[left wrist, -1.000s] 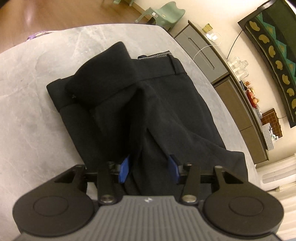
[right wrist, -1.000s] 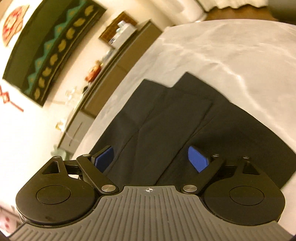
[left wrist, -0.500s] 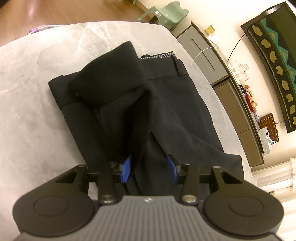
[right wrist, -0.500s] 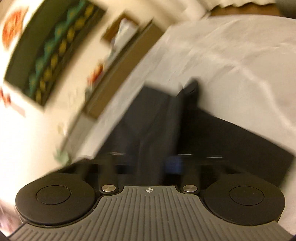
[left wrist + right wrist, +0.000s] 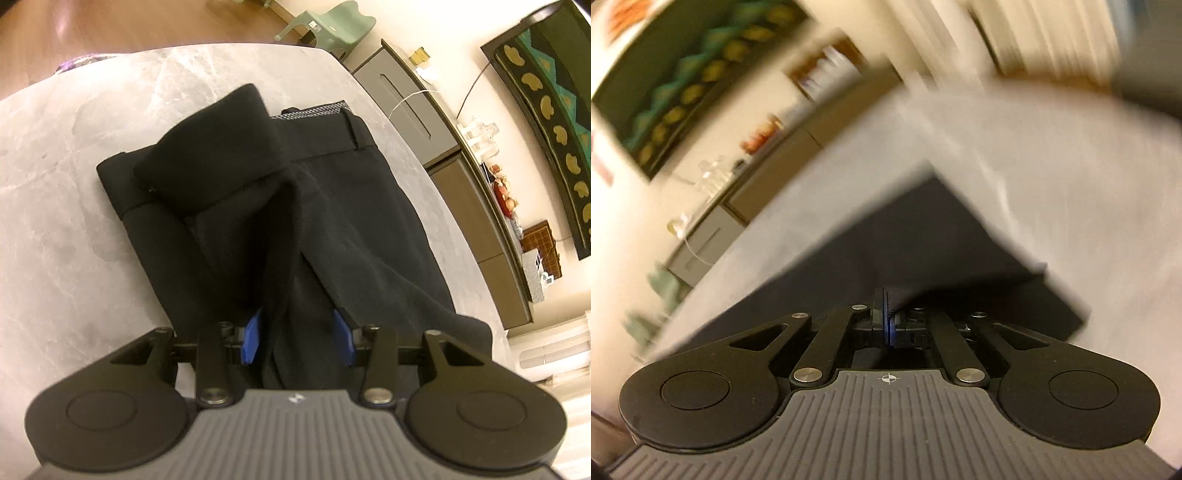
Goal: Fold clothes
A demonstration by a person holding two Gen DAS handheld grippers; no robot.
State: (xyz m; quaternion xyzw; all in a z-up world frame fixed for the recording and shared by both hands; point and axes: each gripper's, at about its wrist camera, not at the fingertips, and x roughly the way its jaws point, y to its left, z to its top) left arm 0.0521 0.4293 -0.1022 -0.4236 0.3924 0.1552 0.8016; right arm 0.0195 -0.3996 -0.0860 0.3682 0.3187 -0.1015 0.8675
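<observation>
Black trousers (image 5: 332, 206) lie on the grey marble table (image 5: 92, 147), waistband (image 5: 325, 110) at the far end and one part folded back into a thick pad on the left. My left gripper (image 5: 297, 332) stands over the near end, its blue pads closed on a raised ridge of the cloth. The right wrist view is blurred by motion. There my right gripper (image 5: 888, 321) is shut, with a pinch of the trousers (image 5: 923, 240) between its pads, and the cloth stretches away as a dark triangle over the table (image 5: 1052, 166).
A low sideboard (image 5: 406, 96) with glassware and small items runs along the wall past the table's far right edge. A green plastic chair (image 5: 328, 18) stands on the wooden floor beyond the far end. Bare tabletop lies left of the trousers.
My right gripper went from wide open over the flat cloth to shut on it, then swung and rose with the cloth in it. My left gripper kept its hold and place.
</observation>
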